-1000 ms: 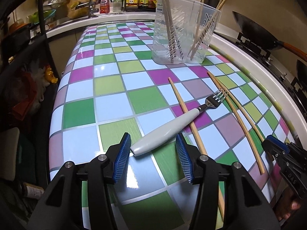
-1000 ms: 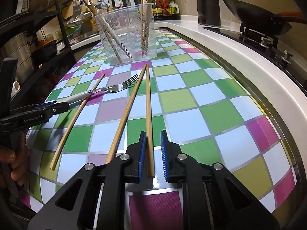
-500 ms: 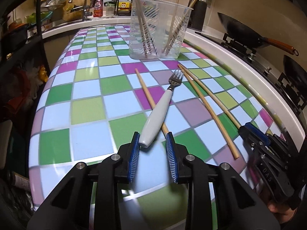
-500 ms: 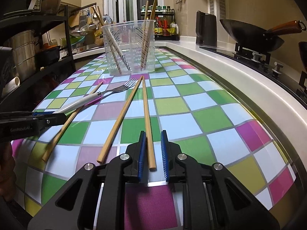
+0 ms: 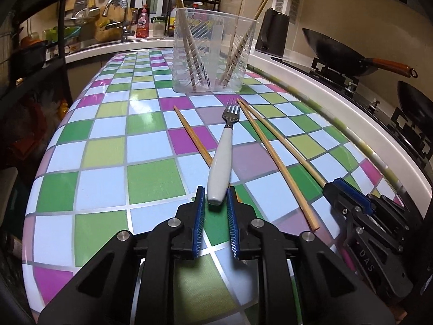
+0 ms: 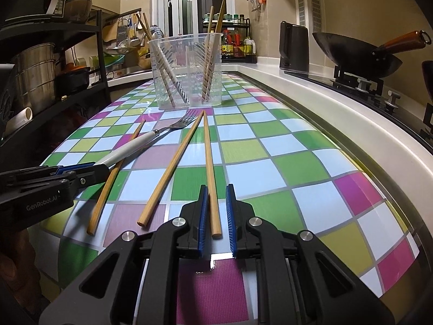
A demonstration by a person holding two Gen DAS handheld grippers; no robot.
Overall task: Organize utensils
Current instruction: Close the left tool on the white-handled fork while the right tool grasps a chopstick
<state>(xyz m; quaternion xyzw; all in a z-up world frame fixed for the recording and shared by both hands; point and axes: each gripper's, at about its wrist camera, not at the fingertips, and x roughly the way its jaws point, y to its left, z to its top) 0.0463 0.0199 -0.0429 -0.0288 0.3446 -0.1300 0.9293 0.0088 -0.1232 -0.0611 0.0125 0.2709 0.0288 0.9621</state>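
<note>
While your two claws sit low over the checked tabletop point(image 5: 108, 173), this is how things lie:

Left claw: your left gripper point(image 5: 215, 200) is closing its blue pads around the butt of the white-handled metal fork point(image 5: 220, 168); the pads sit just beside the handle on both sides, and you cannot tell whether they press on it.

Fork: it lies on the table, tines toward the clear plastic utensil holder point(image 5: 213, 51), its handle crossing over one wooden chopstick point(image 5: 189, 132).

Right claw: your right gripper point(image 6: 216, 211) stands narrow, with the near end of a long wooden chopstick point(image 6: 208, 162) between its pads; a small gap shows on the right side.

Loose chopstick: another point(image 6: 173, 165) lies just left of that one, their far tips nearly meeting.

Holder: upright at the far end of the table, chopsticks leaning inside.

Background: a black wok point(image 6: 351, 51) on the stove at your right.
</note>
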